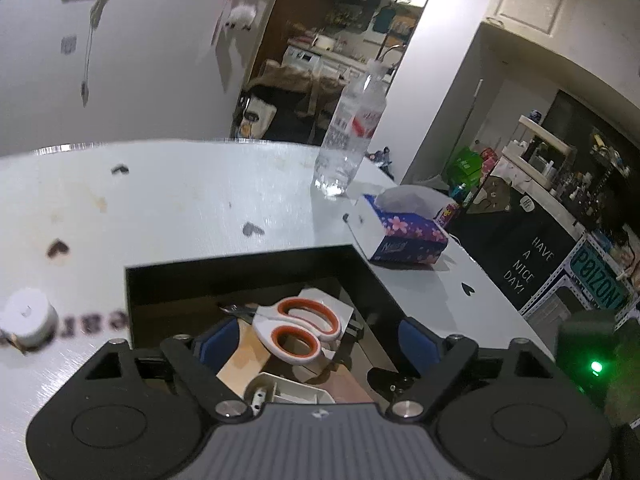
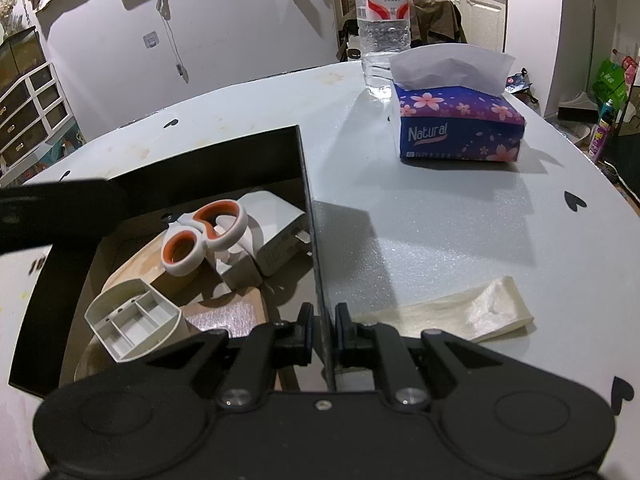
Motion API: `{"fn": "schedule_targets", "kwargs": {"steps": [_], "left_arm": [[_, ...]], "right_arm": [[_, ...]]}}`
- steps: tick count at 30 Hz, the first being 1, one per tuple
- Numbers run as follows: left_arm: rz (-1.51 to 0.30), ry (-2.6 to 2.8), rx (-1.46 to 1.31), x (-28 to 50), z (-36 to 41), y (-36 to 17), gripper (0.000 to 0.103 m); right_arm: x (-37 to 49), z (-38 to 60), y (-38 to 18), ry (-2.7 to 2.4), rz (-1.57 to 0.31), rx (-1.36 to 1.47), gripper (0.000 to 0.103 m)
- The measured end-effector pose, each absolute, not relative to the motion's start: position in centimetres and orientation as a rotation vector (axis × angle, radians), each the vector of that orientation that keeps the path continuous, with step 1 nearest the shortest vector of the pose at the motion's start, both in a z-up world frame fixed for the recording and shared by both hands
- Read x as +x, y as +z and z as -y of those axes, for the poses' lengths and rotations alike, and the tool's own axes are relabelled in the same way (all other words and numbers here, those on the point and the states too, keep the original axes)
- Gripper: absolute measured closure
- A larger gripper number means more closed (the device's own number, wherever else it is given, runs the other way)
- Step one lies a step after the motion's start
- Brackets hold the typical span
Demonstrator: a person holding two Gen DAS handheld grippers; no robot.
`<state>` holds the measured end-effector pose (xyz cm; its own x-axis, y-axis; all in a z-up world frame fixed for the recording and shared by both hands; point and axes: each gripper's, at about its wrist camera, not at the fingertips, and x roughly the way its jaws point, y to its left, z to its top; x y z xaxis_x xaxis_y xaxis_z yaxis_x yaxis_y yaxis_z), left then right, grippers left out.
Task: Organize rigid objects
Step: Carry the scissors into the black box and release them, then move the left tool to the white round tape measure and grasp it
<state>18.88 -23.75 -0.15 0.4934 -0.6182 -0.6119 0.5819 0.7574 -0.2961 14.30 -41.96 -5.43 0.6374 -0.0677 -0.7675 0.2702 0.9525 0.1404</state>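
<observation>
A black open box (image 1: 240, 276) (image 2: 302, 168) stands on the white table. Inside lie white scissors with orange-lined handles (image 1: 292, 354) (image 2: 182, 266), a white adapter block (image 2: 276, 232), a white divided tray (image 2: 136, 324) and a wooden board (image 2: 132, 268). My left gripper (image 1: 316, 340) hangs open above the box, its blue pads (image 1: 218, 344) on either side of the scissors and touching nothing. My right gripper (image 2: 325, 332) is shut on the box's thin right wall near the front corner.
A blue flowered tissue box (image 2: 460, 128) (image 1: 404, 236) and a clear water bottle (image 2: 382, 20) (image 1: 348, 136) stand behind the box to the right. A cream strip (image 2: 460, 312) lies right of my right gripper. A white tape roll (image 1: 28, 320) sits at the left.
</observation>
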Motion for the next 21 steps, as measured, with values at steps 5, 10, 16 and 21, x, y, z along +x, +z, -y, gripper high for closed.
{"fn": "schedule_targets", "kwargs": {"steps": [5, 10, 16, 21], "left_arm": [[-0.691, -0.708, -0.022, 17.6, 21.9, 1.3, 0.010], [-0.620, -0.652, 0.006, 16.5, 19.0, 2.1, 0.006], [-0.588, -0.543, -0.010, 16.6, 14.9, 0.9, 0.002], [-0.616, -0.417, -0.047, 18.2, 11.2, -1.0, 0.002]], "right_arm": [[14.2, 42.0, -5.4, -0.196, -0.858, 0.255, 0.091], [14.2, 42.0, -5.4, -0.195, -0.858, 0.255, 0.091], [14.1, 42.0, -5.4, -0.194, -0.857, 0.252, 0.091], [14.1, 42.0, -5.4, -0.195, -0.857, 0.253, 0.091]]}}
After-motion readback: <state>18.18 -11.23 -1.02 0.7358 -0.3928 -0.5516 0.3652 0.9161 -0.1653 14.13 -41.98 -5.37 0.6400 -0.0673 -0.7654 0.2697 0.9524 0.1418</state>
